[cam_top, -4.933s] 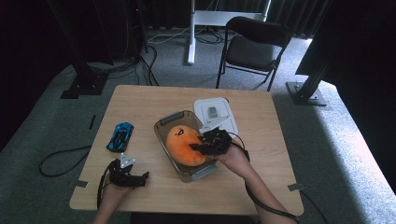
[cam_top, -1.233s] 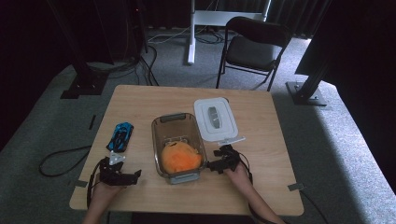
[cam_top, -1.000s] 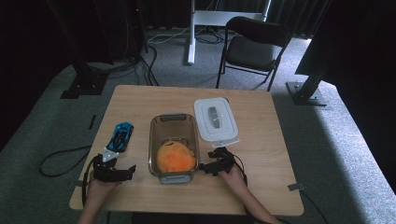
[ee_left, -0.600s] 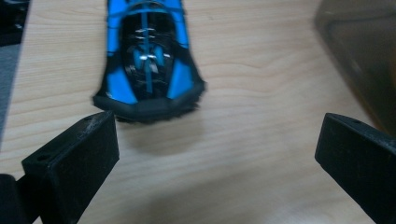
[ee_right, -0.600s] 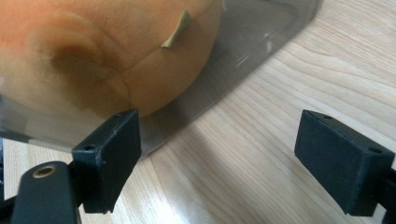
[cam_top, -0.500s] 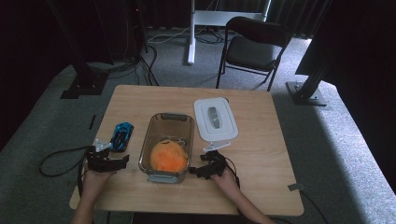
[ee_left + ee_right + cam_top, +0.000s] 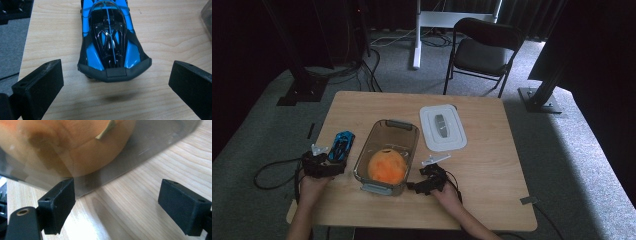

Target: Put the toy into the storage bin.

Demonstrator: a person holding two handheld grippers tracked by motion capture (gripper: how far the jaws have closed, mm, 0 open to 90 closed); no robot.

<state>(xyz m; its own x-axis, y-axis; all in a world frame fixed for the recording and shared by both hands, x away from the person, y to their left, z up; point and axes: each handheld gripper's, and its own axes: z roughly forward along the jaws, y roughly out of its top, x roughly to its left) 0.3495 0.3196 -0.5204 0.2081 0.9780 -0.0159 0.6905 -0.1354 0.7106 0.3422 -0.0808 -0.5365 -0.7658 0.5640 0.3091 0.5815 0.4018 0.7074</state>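
Observation:
A clear plastic container (image 7: 388, 124) stands at the table's middle with an orange ball-like thing (image 7: 386, 167) inside. My right gripper (image 7: 413, 187) is open at the container's near right corner, and its left jaw is close against the clear wall (image 7: 155, 152), with the orange thing (image 7: 62, 147) behind it. A blue and black toy car (image 7: 341, 146) lies left of the container. My left gripper (image 7: 333, 163) is open just short of the car's near end (image 7: 112, 45), one jaw off to each side, and it holds nothing.
A white lid (image 7: 442, 127) lies flat to the right of the container. The wooden table (image 7: 492, 165) has bare room on its right half. A black chair (image 7: 482, 50) stands beyond the far edge. A cable (image 7: 269, 172) hangs off the left side.
My right gripper left the orange thing and came out of the container. The container has slid left and turned, with the right gripper following it. My left gripper moved forward up to the car.

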